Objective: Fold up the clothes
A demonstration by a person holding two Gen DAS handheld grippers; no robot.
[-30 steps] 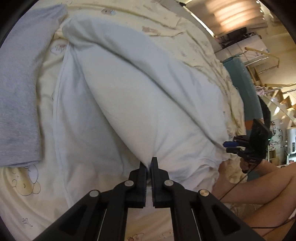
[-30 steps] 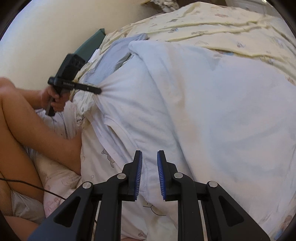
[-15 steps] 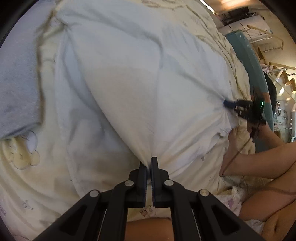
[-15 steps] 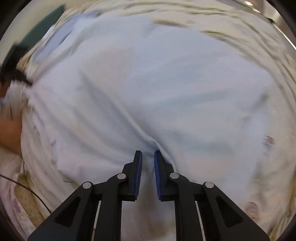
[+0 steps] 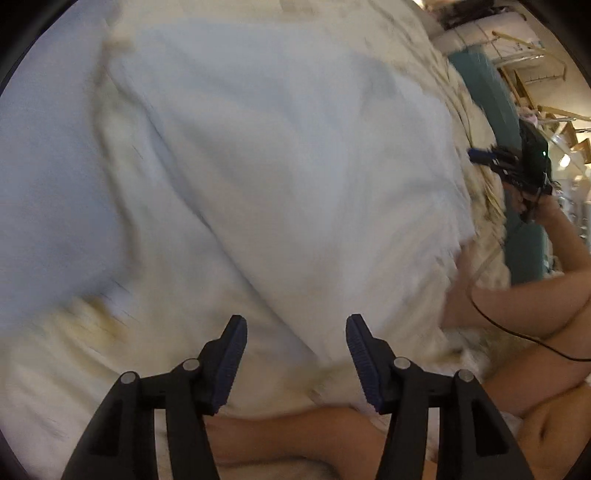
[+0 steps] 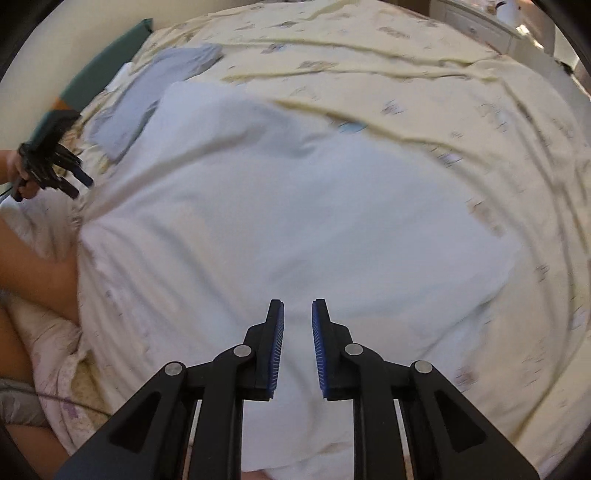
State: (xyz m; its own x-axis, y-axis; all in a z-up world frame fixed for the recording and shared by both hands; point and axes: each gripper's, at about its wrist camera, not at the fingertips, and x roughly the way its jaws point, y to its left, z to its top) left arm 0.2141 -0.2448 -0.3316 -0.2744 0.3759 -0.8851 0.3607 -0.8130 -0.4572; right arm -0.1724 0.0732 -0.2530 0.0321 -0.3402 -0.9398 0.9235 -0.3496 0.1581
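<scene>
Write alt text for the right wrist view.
A white garment lies spread on a pale yellow patterned bedsheet, with the right gripper above its near edge, jaws opening and nothing between them. A folded grey cloth lies far left, near the left gripper.

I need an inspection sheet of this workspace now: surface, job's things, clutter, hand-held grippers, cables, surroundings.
Surface: bed sheet, cream, printed, wrinkled.
Job's things: white garment spread flat; grey garment folded beyond it.
Clutter: nothing seen.
Grippers: left hand-held gripper opening, nothing between the pads; right hand-held gripper opening, narrow gap, over the white garment.
Cables: black cable across the person's leg.
Surroundings: teal headboard, wall, white furniture.
</scene>
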